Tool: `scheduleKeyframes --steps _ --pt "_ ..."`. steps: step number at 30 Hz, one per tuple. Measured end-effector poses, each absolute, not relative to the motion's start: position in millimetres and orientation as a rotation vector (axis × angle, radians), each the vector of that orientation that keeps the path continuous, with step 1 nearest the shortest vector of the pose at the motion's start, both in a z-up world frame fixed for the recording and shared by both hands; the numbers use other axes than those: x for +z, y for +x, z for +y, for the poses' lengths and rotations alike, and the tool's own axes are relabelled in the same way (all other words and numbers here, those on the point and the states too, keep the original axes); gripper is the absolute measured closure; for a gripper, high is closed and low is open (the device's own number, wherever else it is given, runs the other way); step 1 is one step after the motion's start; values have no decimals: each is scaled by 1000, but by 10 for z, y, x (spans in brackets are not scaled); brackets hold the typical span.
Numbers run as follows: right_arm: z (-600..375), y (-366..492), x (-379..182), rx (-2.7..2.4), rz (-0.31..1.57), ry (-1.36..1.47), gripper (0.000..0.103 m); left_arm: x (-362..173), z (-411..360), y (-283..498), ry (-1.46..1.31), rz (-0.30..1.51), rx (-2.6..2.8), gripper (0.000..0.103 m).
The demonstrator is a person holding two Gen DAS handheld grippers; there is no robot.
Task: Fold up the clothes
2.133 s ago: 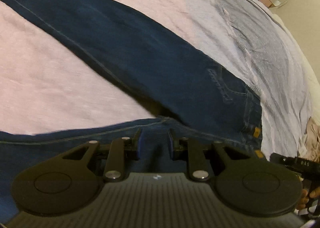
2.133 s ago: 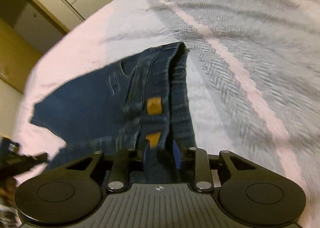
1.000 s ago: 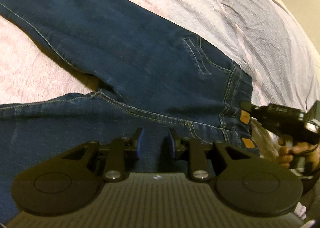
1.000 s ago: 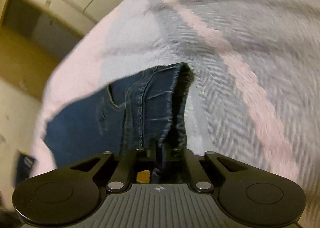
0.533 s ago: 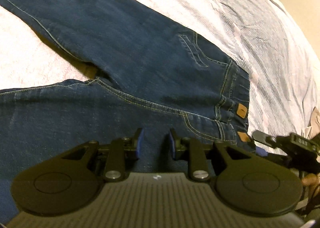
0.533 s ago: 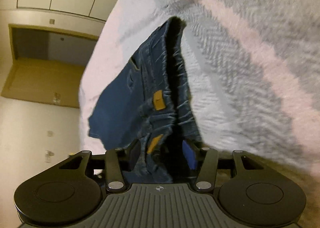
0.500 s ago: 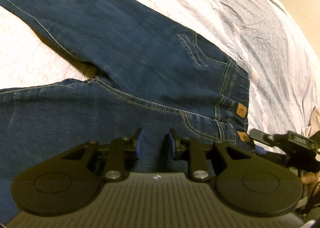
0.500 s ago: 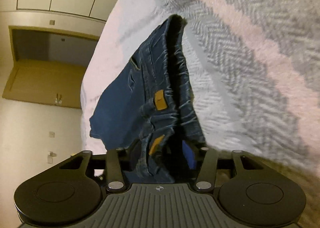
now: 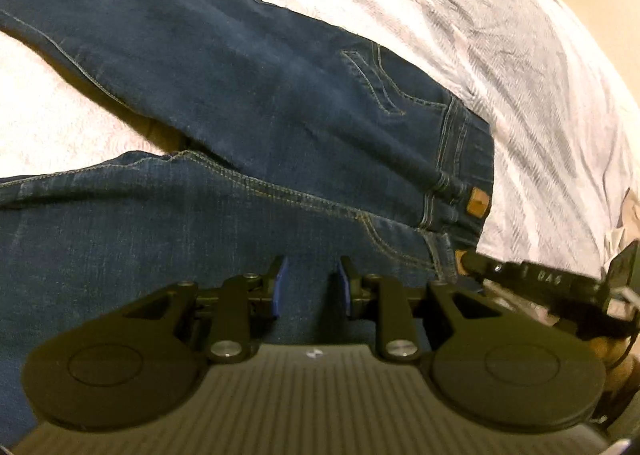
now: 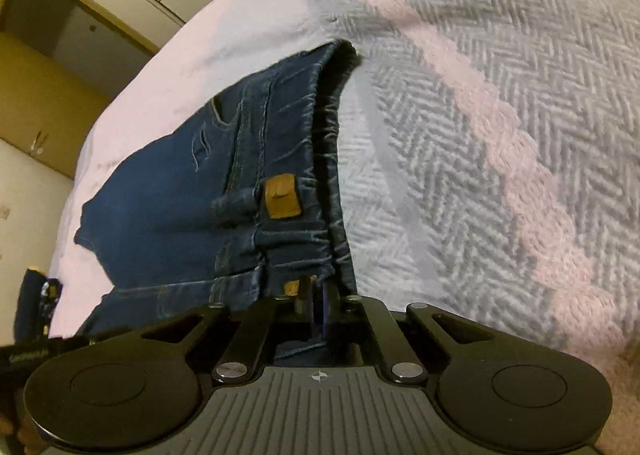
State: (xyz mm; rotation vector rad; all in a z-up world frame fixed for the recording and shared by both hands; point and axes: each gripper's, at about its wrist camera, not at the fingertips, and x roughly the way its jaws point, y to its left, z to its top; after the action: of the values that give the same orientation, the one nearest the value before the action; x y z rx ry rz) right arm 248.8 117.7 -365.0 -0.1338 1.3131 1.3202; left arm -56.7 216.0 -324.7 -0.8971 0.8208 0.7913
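Dark blue jeans (image 9: 240,103) lie spread on the bed (image 9: 500,35), legs running left, waistband to the right. The left hand-held gripper (image 9: 310,281) hovers over the near leg, its fingers parted and holding nothing. The right hand-held gripper (image 10: 314,305) is closed on the waistband (image 10: 320,183) beside a tan leather patch (image 10: 282,197).

A wide bed (image 9: 520,67), covered by a pink-and-grey herringbone woven bedspread (image 10: 500,103), carried dark blue denim jeans (image 9: 240,87) spread flat directly ahead of both hand-held grippers.
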Motion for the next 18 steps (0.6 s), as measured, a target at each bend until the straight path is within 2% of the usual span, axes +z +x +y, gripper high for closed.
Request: scheduleKeyframes --steps 2,4,6,11,14,15,16,17,18 --pt "1090 2636 -3618 1301 1383 -62 95 -3248 2155 -600 -907 813 794 82" --pt "946 2760 -3556 1283 1432 -3 63 -3255 2157 -627 -925 808 798 82" --pt "734 2849 -3463 1302 1462 52 60 -3246 2130 -645 -935 803 802 81" --pt "372 2734 -3428 1380 1585 47 59 -3218 2017 -687 -944 805 802 81" --pt "305 2602 -3430 1419 1563 17 60 -3211 1957 -685 -943 813 799 81" --pt "312 2556 -3423 1434 1549 10 70 -3208 1941 -688 -939 815 798 81" --pt "319 2510 -3416 1449 1534 3 87 -3206 1926 -689 -936 817 796 81" --pt "342 2477 -3402 1449 1511 -35 87 -3208 1923 -686 -934 820 795 81" --pt "365 2444 -3388 1449 1488 -73 96 -3211 1918 -681 -932 822 793 81"
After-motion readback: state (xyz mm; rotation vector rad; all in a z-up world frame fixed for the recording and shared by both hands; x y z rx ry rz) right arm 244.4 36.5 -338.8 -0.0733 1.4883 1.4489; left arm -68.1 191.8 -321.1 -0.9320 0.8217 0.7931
